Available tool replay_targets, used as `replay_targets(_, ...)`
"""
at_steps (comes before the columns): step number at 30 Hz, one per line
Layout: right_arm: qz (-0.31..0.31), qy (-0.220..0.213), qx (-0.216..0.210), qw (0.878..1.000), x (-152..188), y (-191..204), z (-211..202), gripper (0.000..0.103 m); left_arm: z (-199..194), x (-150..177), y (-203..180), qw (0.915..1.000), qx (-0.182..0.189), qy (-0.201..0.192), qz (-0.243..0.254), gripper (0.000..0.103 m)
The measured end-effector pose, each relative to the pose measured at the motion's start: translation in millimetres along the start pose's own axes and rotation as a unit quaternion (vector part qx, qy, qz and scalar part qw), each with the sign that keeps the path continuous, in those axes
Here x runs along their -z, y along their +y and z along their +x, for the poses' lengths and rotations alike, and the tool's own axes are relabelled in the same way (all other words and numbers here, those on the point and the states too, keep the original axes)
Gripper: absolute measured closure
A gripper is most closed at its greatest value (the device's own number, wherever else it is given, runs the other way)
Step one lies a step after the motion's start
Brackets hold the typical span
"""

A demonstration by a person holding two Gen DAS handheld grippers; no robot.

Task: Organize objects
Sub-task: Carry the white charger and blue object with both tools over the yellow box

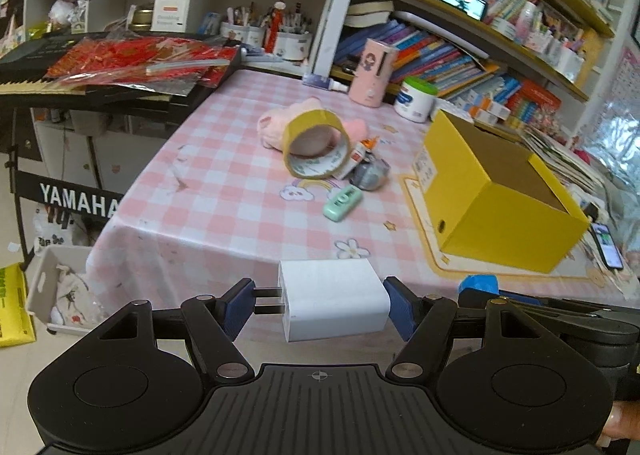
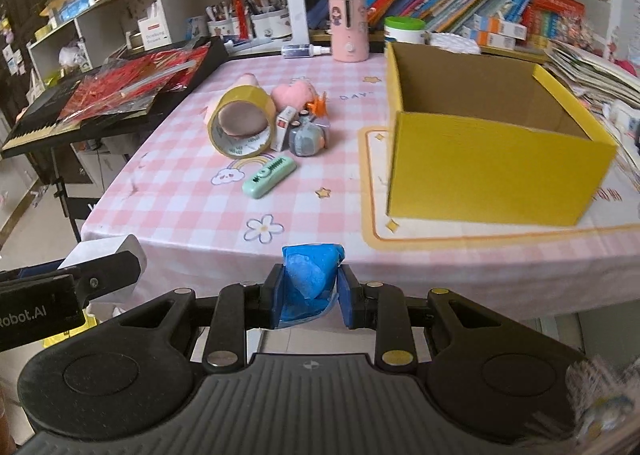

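I'm pinching the charger (image 1: 334, 299) in my left gripper (image 1: 320, 305) and a blue packet (image 2: 312, 279) in my right gripper (image 2: 310, 295); the yellow box (image 2: 492, 163) is sitting ahead to the right, nearer my right.

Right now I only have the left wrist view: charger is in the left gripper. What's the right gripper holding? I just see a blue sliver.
Observer: The right gripper is shut on a crumpled blue plastic packet, pinched between both pads.
Operator: Anything in the yellow box?
Observer: The right wrist view looks over the front wall of the yellow box. Its inner walls are bare cardboard and nothing shows above the rim. The floor is hidden.
Operator: The mint thing by the tape?
Observer: The mint green case lies flat, with a row of teeth-like marks along its top, apart from the tape roll.
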State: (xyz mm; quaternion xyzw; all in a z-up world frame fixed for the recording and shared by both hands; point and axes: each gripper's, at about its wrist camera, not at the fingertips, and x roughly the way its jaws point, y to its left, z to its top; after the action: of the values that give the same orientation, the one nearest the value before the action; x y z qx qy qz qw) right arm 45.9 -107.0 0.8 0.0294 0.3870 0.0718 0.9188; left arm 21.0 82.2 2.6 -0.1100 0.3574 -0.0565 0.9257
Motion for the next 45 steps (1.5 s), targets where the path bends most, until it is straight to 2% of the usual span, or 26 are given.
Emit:
replay_targets(12, 0.052, 0.002, 0.045, 0.998, 34, -35, -34, 0.077, -4, 15, -38, 0.9969, 0.058, 0.012, 0.052, 0.033)
replay_targets(24, 0.115, -0.006, 0.1, 0.988, 61, -78, -66, 0.077, 0, 27, -88, 0.9863, 0.118, 0.028, 0.113, 0.033)
replay_targets(33, 0.137, -0.008, 0.118, 0.983, 68, -96, -76, 0.077, 1, 30, -110, 0.9809, 0.137, 0.031, 0.135, 0.033)
replay_targets(45, 0.131, -0.01, 0.117, 0.984, 60, -104, -74, 0.077, 6, 25, -119, 0.9815, 0.134, 0.027, 0.134, 0.033)
